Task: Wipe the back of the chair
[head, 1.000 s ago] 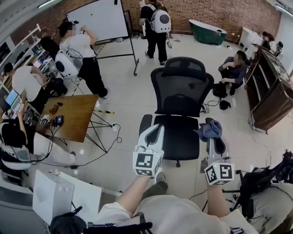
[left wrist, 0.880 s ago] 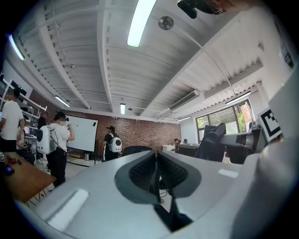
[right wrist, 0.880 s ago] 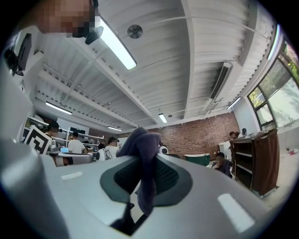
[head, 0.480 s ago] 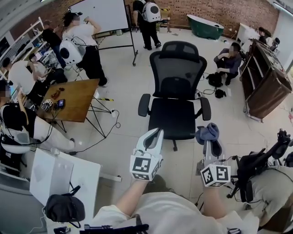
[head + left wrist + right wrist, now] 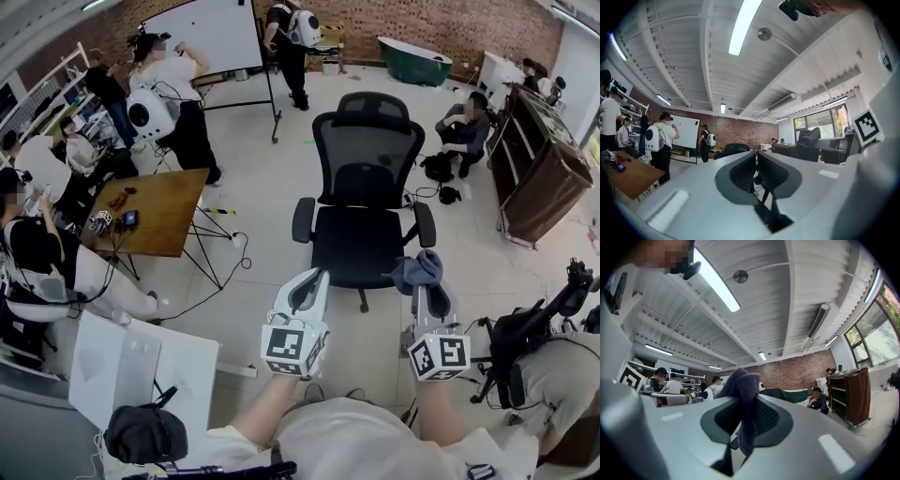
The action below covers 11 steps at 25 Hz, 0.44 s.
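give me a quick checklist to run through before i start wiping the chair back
1. Cloth gripped: ok. The right gripper is shut on the blue-grey cloth.
2. Left gripper free: ok. Its jaws are close together with nothing between them.
3. Cloth on the backrest: not ok. Both grippers hang short of the office chair, with floor between.
4. Way to the chair: ok. Only bare floor lies ahead of the grippers.
5. Chair stays put when pressed: cannot tell. Its wheels do not show clearly.
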Motion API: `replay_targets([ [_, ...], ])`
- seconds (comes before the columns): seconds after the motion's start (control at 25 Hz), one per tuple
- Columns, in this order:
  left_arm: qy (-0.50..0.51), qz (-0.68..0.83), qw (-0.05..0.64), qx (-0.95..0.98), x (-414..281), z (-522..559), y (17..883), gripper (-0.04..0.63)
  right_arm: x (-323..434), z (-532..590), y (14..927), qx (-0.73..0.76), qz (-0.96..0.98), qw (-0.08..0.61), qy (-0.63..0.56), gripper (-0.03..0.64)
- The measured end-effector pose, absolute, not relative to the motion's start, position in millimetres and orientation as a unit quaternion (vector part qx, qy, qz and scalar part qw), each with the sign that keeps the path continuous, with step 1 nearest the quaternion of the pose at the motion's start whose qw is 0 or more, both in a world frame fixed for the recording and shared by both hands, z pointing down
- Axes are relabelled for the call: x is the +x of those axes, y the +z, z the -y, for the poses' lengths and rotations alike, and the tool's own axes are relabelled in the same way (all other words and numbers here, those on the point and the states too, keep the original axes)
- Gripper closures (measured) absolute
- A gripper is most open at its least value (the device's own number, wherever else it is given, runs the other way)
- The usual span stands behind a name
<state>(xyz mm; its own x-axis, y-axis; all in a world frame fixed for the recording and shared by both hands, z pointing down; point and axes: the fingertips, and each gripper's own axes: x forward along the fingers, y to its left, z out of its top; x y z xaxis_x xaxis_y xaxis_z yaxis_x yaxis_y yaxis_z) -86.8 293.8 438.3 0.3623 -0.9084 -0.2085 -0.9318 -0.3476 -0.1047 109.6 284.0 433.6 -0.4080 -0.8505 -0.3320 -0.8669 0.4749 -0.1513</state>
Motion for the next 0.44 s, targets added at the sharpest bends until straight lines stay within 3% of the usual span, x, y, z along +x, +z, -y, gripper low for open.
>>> replay_targets([
  [0.44,0.054,-0.556,0.094,-0.824,-102,-297,447,0.512,95,-290,439,-0.513,-0.840,0.175,0.012,0.569],
])
